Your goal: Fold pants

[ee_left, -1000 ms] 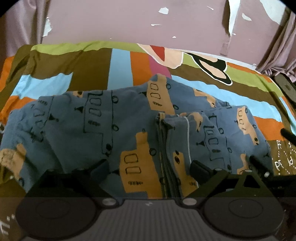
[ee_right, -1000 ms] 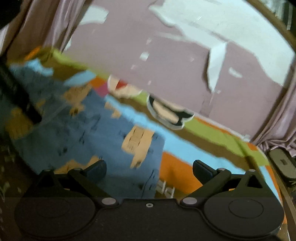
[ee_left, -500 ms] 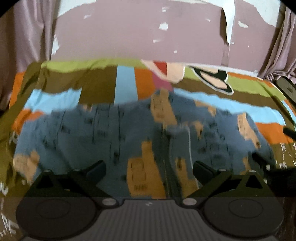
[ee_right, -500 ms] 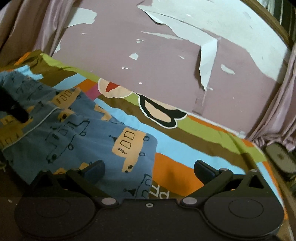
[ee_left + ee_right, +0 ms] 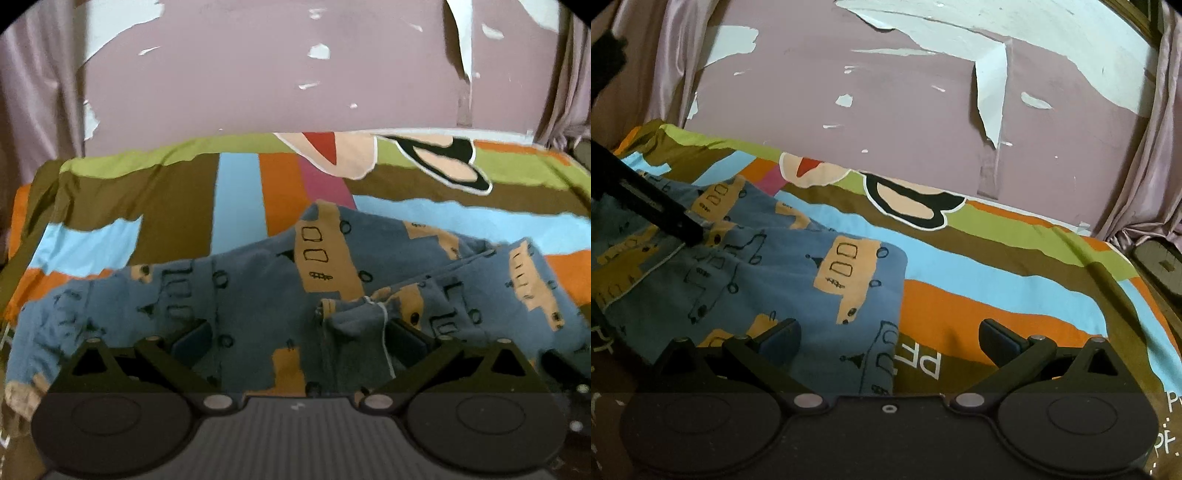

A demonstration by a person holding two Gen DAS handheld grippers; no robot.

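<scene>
The blue pants (image 5: 258, 295) lie spread on the striped bedspread (image 5: 997, 280), below the peeling wall (image 5: 258, 74). The left tool (image 5: 299, 336) hovers released over their bunched, perhaps folded, middle; the right tool (image 5: 890, 334) is released over their right edge.

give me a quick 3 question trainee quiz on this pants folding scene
1. True or false: the right gripper is shut on the pants.
2. What lies under the pants? A) bare floor B) striped bedspread C) wooden table
3. Fill in: the left gripper hangs open over the ____ pants, with a bunched edge between its fingers.

Key: 1 false, its jaws stand wide apart, over the corner of the pants and the bedspread; 2 B; 3 blue.
</scene>
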